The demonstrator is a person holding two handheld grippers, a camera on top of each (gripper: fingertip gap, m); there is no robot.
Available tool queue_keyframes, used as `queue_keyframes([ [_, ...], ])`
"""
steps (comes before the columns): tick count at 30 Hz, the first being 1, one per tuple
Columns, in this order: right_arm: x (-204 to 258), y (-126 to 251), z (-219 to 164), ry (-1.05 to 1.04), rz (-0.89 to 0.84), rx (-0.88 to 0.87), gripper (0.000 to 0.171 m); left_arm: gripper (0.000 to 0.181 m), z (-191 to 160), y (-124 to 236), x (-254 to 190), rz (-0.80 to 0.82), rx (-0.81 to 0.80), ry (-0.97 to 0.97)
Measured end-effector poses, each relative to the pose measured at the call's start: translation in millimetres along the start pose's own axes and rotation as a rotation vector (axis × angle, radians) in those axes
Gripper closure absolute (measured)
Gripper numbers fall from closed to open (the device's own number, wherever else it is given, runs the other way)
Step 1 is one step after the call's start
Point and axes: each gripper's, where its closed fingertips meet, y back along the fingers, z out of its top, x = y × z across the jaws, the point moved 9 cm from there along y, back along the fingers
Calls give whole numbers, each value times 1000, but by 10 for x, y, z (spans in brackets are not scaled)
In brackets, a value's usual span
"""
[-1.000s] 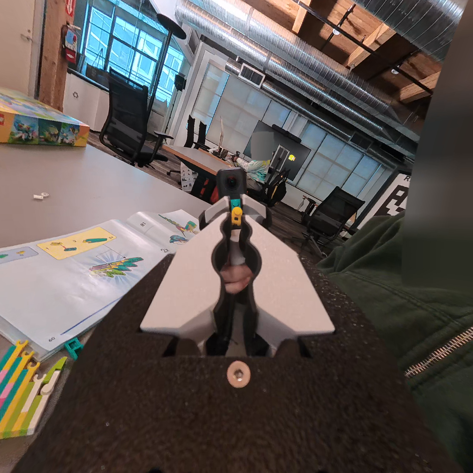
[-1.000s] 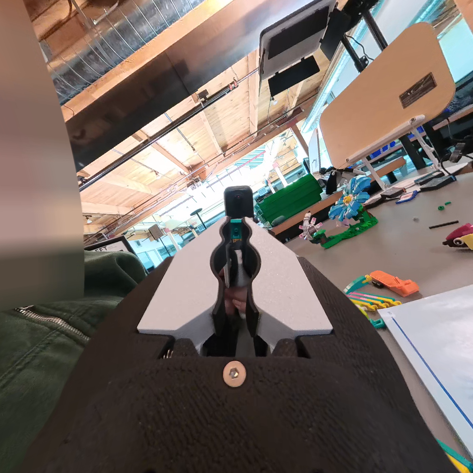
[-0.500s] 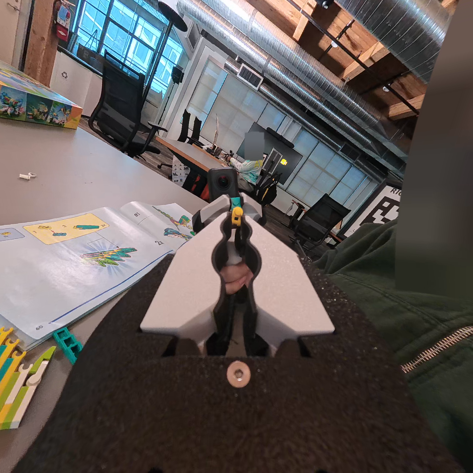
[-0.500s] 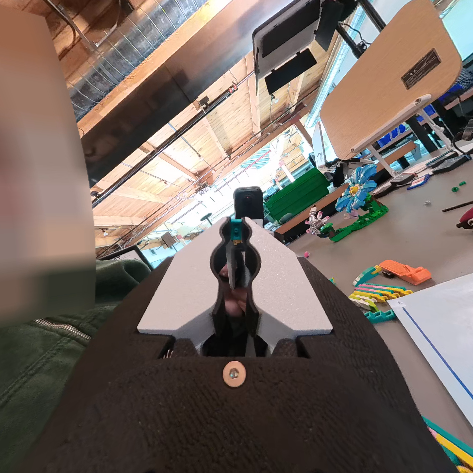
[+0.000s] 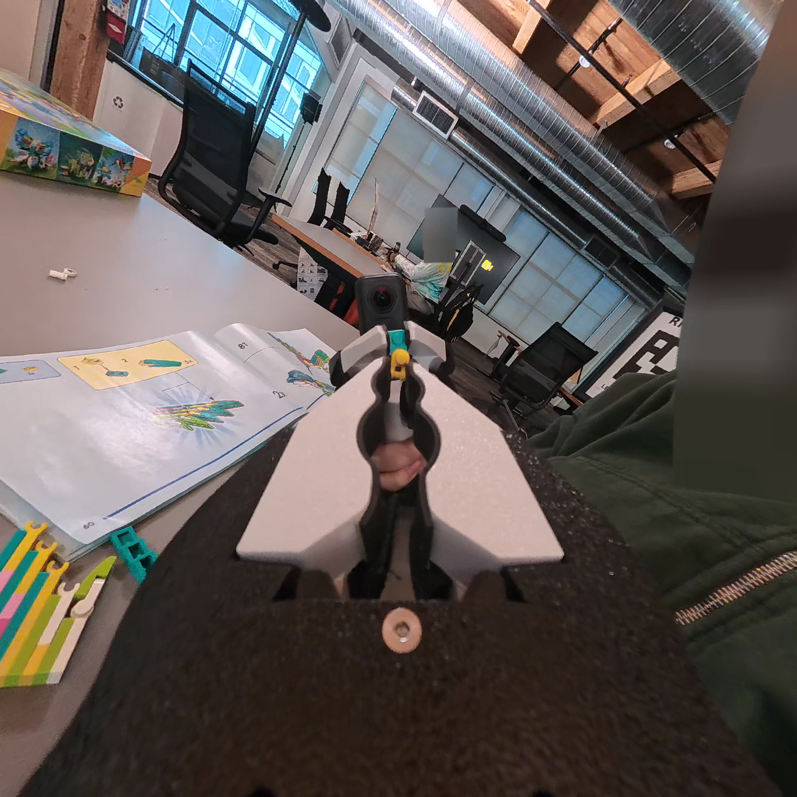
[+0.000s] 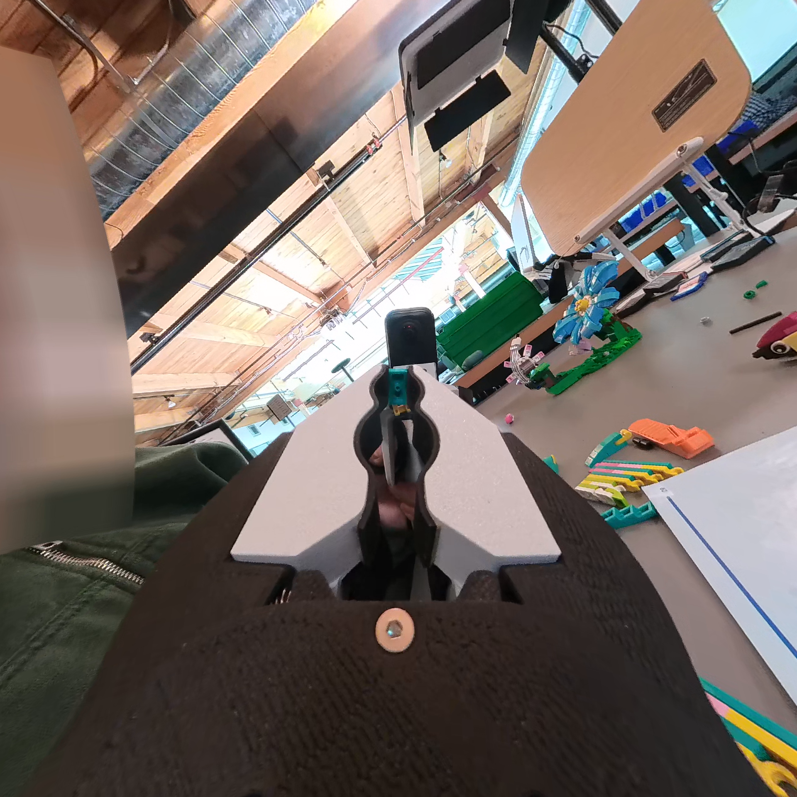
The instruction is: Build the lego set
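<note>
While both grippers meet tip to tip, a yellow piece [image 5: 399, 363] is clamped by the left gripper [image 5: 397, 371] | a teal piece [image 6: 397, 388] is pinched by the right gripper [image 6: 397, 394] | joining judged underway | striped wings [image 6: 621, 476], flower [image 6: 586, 302] built | manual [image 5: 142, 414] open, more left.

Matt grey tabletop [image 5: 129, 267], glossy paper booklet [image 5: 108, 431], shiny plastic bricks [image 6: 621, 474], rough black foam jaws.

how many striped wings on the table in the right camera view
2. One striped wing lies beyond the booklet corner; another is cut off at the bottom right edge. More may be hidden.
</note>
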Motion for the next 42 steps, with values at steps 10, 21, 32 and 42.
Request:
queue_keyframes([
  [10,-25,2,-10,-17,-3,17,165,177,-9,10,21,8,21,10],
  [21,-41,64,-17,-38,-57,338,165,177,-123,34,71,-13,220,86],
  [32,-70,47,-94,-145,-7,358,165,178,-174,63,99,-88,252,152],
  [42,-81,63,-94,-156,-20,384,165,180,-192,50,104,-68,270,151],
])
